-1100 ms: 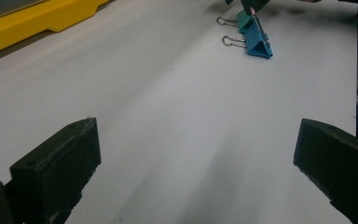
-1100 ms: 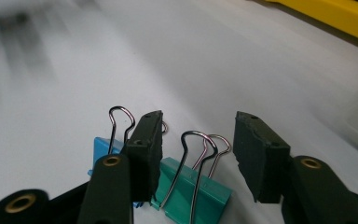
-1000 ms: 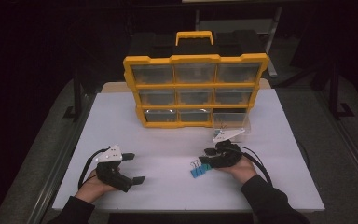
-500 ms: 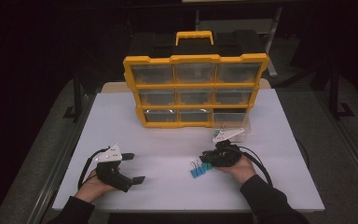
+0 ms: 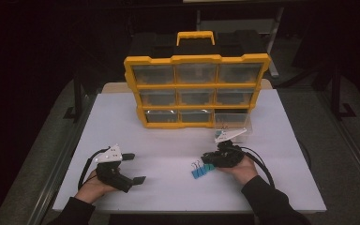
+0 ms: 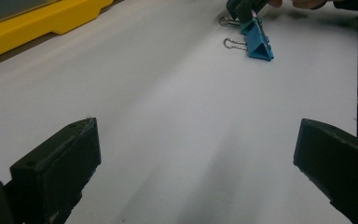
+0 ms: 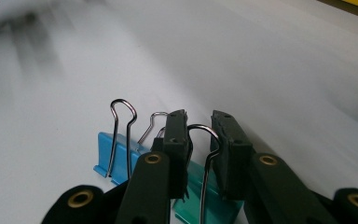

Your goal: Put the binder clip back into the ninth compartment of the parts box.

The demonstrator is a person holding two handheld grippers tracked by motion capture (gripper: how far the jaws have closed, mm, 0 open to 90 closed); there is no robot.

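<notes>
Two binder clips lie side by side on the white table (image 5: 168,140), in front of the person's right hand. My right gripper (image 5: 206,162) (image 7: 199,123) is shut on the wire handle of the teal binder clip (image 7: 209,205) (image 6: 248,23). The blue binder clip (image 7: 108,156) (image 6: 260,44) rests free next to it, its handles up. My left gripper (image 5: 135,168) (image 6: 196,154) sits at the front left of the table, jaws wide open over bare surface with nothing between them.
A yellow organizer case (image 5: 197,89) with several clear drawers stands upright at the back of the table. One clear drawer (image 5: 232,123) is out and rests on the table just behind the right gripper. Cables trail from both grippers.
</notes>
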